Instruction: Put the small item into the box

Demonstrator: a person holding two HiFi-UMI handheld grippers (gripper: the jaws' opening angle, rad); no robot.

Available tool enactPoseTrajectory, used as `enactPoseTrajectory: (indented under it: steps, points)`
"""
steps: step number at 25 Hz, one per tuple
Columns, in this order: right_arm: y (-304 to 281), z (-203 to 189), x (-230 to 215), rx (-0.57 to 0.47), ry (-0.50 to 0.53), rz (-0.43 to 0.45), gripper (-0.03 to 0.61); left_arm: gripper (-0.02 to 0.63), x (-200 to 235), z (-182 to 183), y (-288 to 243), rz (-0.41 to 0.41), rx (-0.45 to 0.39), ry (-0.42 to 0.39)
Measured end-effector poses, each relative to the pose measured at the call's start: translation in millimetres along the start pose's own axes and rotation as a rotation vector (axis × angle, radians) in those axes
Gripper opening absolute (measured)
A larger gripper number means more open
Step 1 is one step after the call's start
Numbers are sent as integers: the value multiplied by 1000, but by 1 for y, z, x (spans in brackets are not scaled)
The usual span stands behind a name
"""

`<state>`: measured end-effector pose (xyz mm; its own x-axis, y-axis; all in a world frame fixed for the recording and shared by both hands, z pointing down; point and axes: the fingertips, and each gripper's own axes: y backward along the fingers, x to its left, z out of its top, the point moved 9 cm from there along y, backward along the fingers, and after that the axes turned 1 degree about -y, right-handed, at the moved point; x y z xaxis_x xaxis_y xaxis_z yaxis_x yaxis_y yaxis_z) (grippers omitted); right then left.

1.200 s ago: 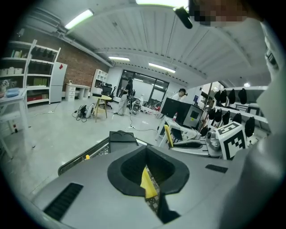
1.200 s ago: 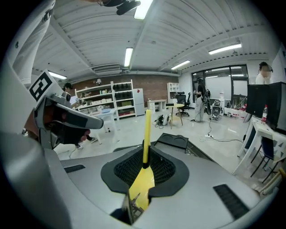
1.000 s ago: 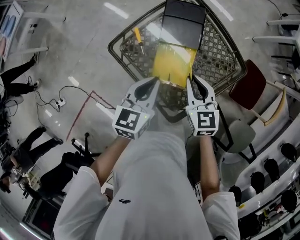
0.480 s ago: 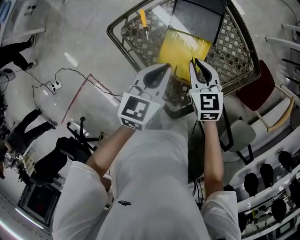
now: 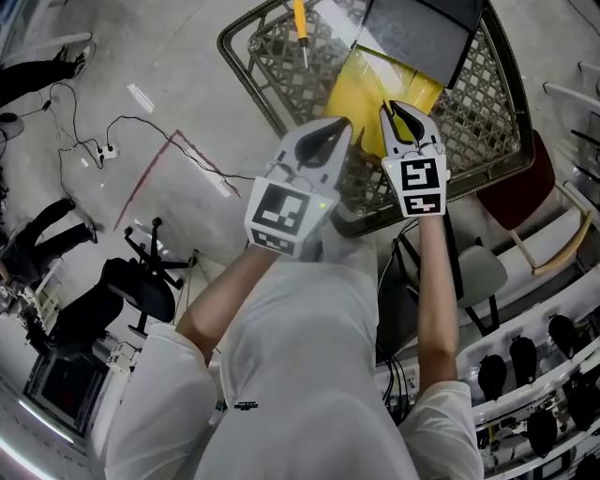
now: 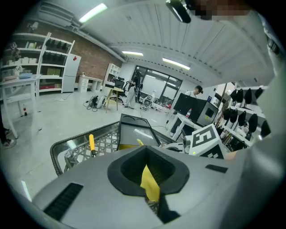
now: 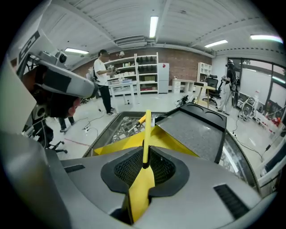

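A yellow flat-folded box (image 5: 377, 82) hangs over a wire mesh basket (image 5: 251, 67), held by its near edge from both sides. In the head view my left gripper (image 5: 343, 127) is shut on its left edge and my right gripper (image 5: 388, 112) on its right edge. The left gripper view has a yellow flap (image 6: 149, 181) pinched between the jaws. A yellow edge (image 7: 144, 134) likewise stands clamped in the right gripper view. A yellow-handled screwdriver (image 5: 301, 21) lies in the basket's far left part. A dark tray (image 5: 422, 33) rests behind the yellow box.
The basket stands on a grey floor with cables (image 5: 141, 141) and a red tape line (image 5: 150, 183) to the left. A red-seated chair (image 5: 511, 197) is at the right, a black office chair (image 5: 141, 281) at lower left. People stand at the left edge.
Both grippers keep hold of the yellow box and have shifted up and rightward in the view, with the left gripper's marker cube turned more toward me. The basket sits higher in the frame.
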<state>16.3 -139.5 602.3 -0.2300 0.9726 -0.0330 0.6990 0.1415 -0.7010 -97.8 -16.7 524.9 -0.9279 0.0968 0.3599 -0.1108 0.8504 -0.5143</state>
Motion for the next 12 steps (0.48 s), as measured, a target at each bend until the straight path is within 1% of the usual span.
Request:
enactPoseTrajectory:
  steps: [5, 12]
  points:
    - [-23, -4, 1, 63, 30, 59, 38, 2, 12, -10, -5, 12, 13, 13]
    - [-49, -9, -2, 175, 51, 49, 39, 2, 23, -14, -2, 30, 12, 34]
